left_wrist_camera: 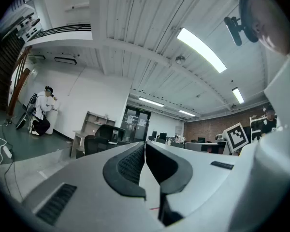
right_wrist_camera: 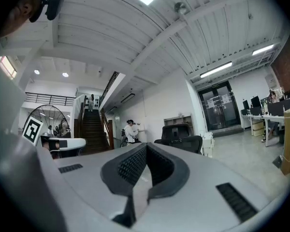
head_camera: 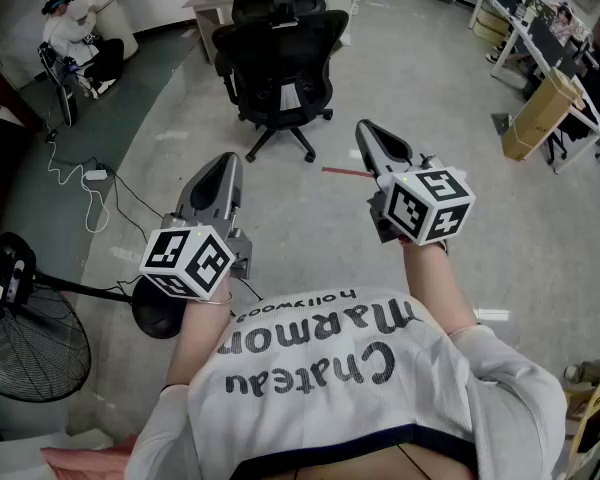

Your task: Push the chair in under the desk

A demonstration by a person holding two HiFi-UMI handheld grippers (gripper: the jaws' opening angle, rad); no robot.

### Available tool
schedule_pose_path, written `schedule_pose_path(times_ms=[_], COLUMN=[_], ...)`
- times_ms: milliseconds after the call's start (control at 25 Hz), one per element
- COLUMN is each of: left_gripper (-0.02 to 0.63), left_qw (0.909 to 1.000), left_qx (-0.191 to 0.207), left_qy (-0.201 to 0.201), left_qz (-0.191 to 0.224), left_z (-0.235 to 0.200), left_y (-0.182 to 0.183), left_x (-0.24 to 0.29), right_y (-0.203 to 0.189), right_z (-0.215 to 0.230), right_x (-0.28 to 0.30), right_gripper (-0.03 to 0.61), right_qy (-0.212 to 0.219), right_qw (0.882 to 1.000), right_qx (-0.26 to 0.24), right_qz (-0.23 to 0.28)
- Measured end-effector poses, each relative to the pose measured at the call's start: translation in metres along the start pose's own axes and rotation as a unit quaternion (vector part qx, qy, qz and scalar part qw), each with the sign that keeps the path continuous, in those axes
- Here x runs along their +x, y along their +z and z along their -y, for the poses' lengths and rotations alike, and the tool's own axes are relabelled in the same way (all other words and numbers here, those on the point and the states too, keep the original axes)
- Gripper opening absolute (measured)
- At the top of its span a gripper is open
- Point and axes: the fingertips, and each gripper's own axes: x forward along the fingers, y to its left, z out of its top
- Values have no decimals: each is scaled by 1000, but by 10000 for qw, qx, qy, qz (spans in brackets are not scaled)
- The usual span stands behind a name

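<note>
Not started. Chair (head_camera: 280,63) stands on open floor, well ahead of both grippers, not tucked under the bench (head_camera: 208,6) behind it. Left gripper (head_camera: 226,164) and right gripper (head_camera: 366,130): fingers pressed together, empty (nothing touched). Whole push remains.

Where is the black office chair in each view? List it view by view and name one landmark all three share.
Head view: the black office chair stands at top centre, on the floor.
Left gripper view: the chair is left of centre at mid-height, small and distant.
Right gripper view: the chair is right of centre at mid-height.
Shared landmark: the person in white is left of the chair in every view.
</note>
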Motion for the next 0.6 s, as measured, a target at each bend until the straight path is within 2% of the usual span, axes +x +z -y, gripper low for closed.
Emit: schedule_pose_path(times_ms=[360, 600], left_gripper=[21, 21], left_qw=[9999, 9999], left_qx=[-71, -83], left_qy=[30, -47], left_qz=[65, 139], left_z=[-16, -32], left_y=[5, 11], left_x=[11, 11], right_y=[3, 8], right_z=[6, 1], right_x=[18, 28], right_gripper=[9, 9], right_qy=[-43, -42], right_qw=[10000, 9997], right_qx=[-54, 125], right_qz=[-25, 191])
